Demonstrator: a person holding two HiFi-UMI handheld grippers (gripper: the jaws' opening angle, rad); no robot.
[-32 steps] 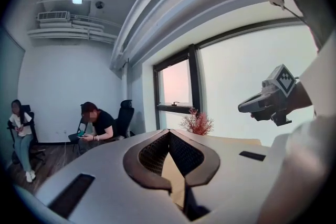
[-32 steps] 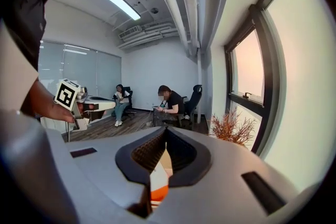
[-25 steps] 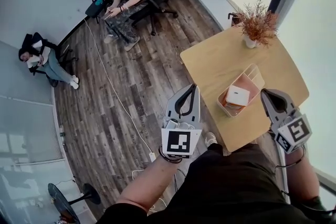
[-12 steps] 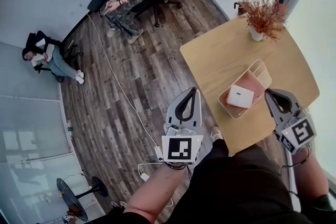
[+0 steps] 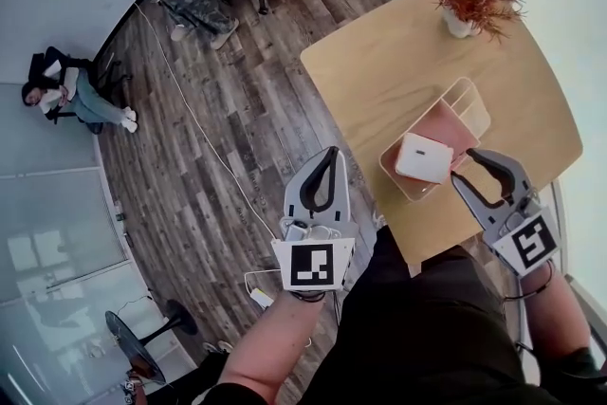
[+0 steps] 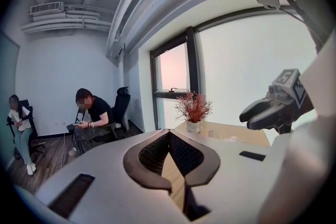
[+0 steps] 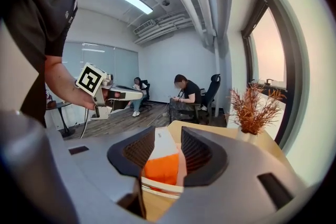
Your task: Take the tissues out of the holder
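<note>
While the round-cornered light wooden table (image 5: 379,62) carries the work, the cream wire holder with a pink base (image 5: 444,123) sits near its front edge, within easy reach. The right gripper (image 5: 465,168) hangs just beside the holder's near corner, aimed along it. Its jaws have just been opening and stand apart with nothing between the pads, presumably to admit the pack. The left gripper (image 5: 330,155) waits over the dark plank floor (image 5: 218,166), clear of the table, jaws pressed together and empty. The flat white tissue pack (image 5: 423,156) lies inside the holder, untouched. In the right gripper view, the jaws cut off the holder's sides, and the pack's thickness is hard to judge.
</note>
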